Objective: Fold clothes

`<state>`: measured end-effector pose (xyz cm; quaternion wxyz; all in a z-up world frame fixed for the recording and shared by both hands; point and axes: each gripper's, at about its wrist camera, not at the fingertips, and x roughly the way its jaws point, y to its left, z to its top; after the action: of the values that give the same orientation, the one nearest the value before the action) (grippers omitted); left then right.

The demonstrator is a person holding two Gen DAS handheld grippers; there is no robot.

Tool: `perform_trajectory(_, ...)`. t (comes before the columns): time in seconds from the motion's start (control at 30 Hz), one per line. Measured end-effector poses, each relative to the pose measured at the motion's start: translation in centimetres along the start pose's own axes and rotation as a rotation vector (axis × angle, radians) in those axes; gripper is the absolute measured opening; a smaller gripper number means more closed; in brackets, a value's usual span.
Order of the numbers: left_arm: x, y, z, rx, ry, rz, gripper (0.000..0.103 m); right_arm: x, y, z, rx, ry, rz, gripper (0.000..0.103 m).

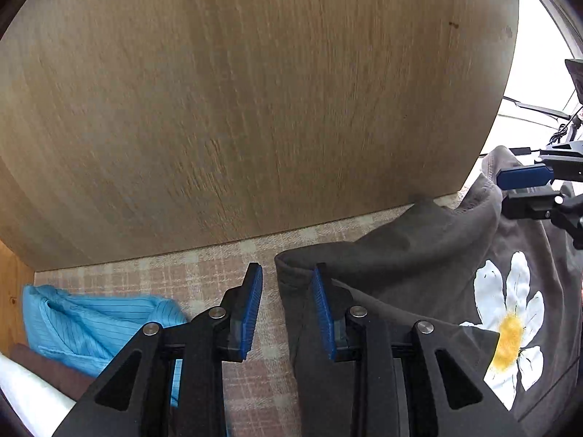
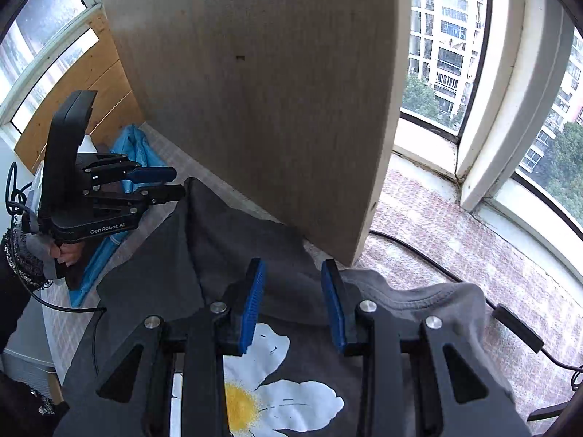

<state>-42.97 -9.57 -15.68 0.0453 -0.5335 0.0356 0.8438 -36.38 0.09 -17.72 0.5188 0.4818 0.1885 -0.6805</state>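
Shirt: I see the grey daisy T-shirt (image 2: 204, 255) lying on the checked cover (image 1: 233, 255)
Left gripper (image 1: 288, 309): jaws parted, empty; I should pinch one hem layer
Right gripper (image 2: 295, 309): parted, empty above the shirt; I'd match it

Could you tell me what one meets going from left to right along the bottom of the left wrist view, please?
Blue striped garment → bare checked cloth between the open left tongs → grey T-shirt → its white daisy print.
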Motion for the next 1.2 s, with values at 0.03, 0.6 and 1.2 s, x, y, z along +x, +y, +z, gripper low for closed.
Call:
perform_trajectory(0.03, 0.3, -0.2, -0.1, 0.015, 0.001, 0.033, 0.027, 0.5, 0.5, -0.1, -0.004, 0.008, 0.013, 0.032)
perform_trajectory(0.6, -12.3, 1.3, -11.8, 0.062, -0.007, -0.040, 0.024, 7.0, 11.4, -2.5, -0.277, 0.204, 0.104, 0.032)
perform_trajectory(1.2, -25.3, 0.6, -32.6, -0.184, 0.011, 0.023, 0.026, 7.0, 24.7, -8.0, -0.338, 0.203, 0.055, 0.032)
